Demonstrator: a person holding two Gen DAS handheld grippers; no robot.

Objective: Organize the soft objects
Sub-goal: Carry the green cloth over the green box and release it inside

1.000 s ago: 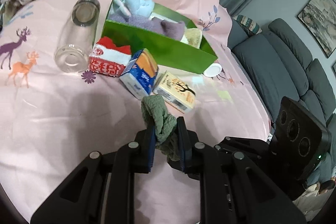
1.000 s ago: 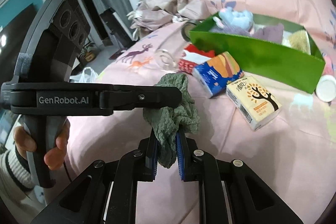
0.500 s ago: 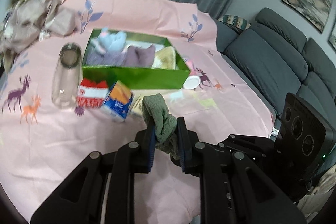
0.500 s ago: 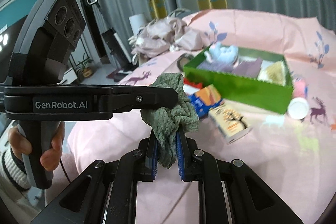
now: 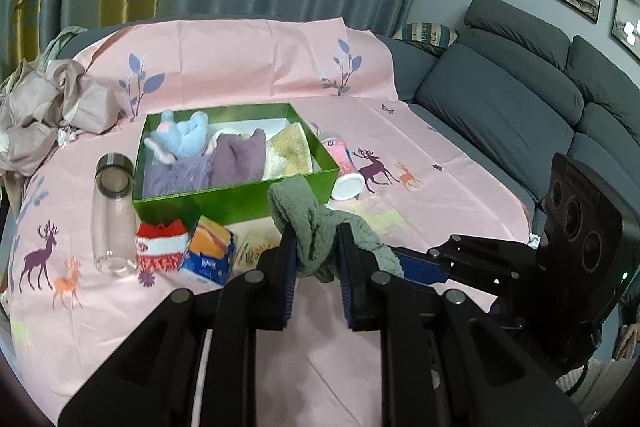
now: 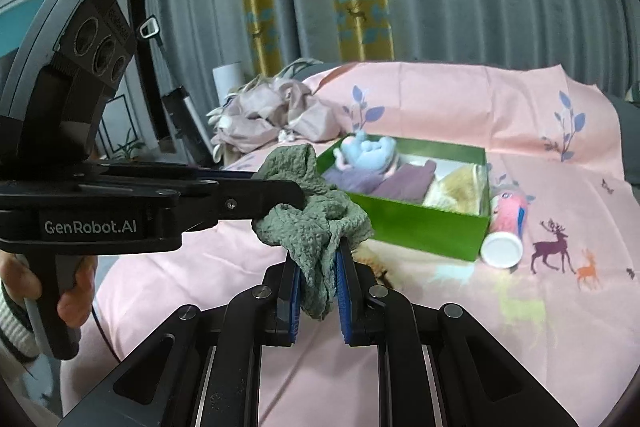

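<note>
A crumpled green cloth (image 5: 308, 223) hangs above the pink sheet, pinched at both ends. My left gripper (image 5: 316, 251) is shut on one end, and the right gripper (image 5: 404, 261) comes in from the right, shut on the other. In the right wrist view the green cloth (image 6: 312, 223) bunches between my right gripper (image 6: 318, 267) and the left gripper (image 6: 280, 195), which reaches in from the left. Behind the cloth stands the green box (image 5: 236, 199), holding a blue plush toy (image 5: 184, 139), purple cloths (image 5: 240, 159) and a yellow cloth (image 5: 288, 151).
A glass bottle (image 5: 112, 211), a red-and-white sock (image 5: 162, 243) and a tissue pack (image 5: 210, 251) lie left of the box front. A pink can (image 5: 344, 167) lies at its right end. Crumpled beige fabric (image 5: 36, 123) sits far left, a grey sofa (image 5: 520, 99) right.
Both grippers have risen with the green cloth between them. The box and the items on the sheet now look lower and farther off. Both grips stay the same.
</note>
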